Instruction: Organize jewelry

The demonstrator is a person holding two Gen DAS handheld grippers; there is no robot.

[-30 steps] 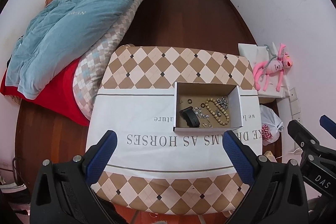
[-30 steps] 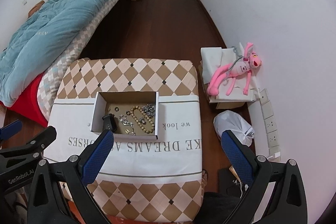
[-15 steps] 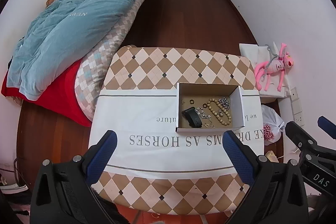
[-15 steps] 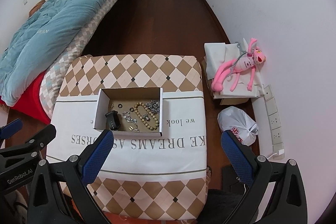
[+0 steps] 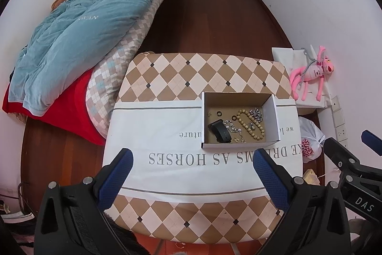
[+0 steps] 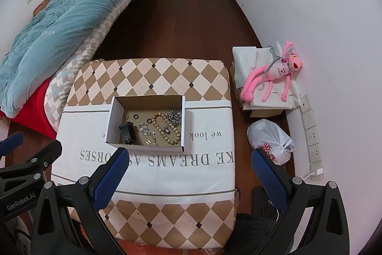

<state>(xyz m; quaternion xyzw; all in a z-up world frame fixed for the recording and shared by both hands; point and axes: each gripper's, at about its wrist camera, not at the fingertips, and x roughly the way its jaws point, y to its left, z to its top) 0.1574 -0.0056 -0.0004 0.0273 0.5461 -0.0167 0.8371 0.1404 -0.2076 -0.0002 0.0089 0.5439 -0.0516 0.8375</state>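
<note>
An open cardboard box (image 5: 272,116) (image 6: 112,121) sits on the cloth-covered table (image 5: 167,135) (image 6: 207,159). Inside lie a black watch band (image 5: 220,131) (image 6: 127,132), a wooden bead bracelet (image 5: 250,123) (image 6: 164,129), a silver chain (image 5: 256,112) (image 6: 175,116), a sparkly bracelet (image 5: 232,127) (image 6: 146,130) and small rings (image 5: 218,113) (image 6: 136,116). My left gripper (image 5: 193,159) is open and empty, high above the table's near side. My right gripper (image 6: 188,159) is open and empty, level with it, right of the box.
A bed with a blue quilt (image 5: 90,23) (image 6: 59,23) stands left of the table. A pink plush toy (image 5: 312,73) (image 6: 274,73) lies on white paper by the right wall. A white plastic bag (image 6: 272,140) sits on the wooden floor.
Both grippers have risen and drawn back a little; the box and table look smaller and lower in view. Both stay open and empty.
</note>
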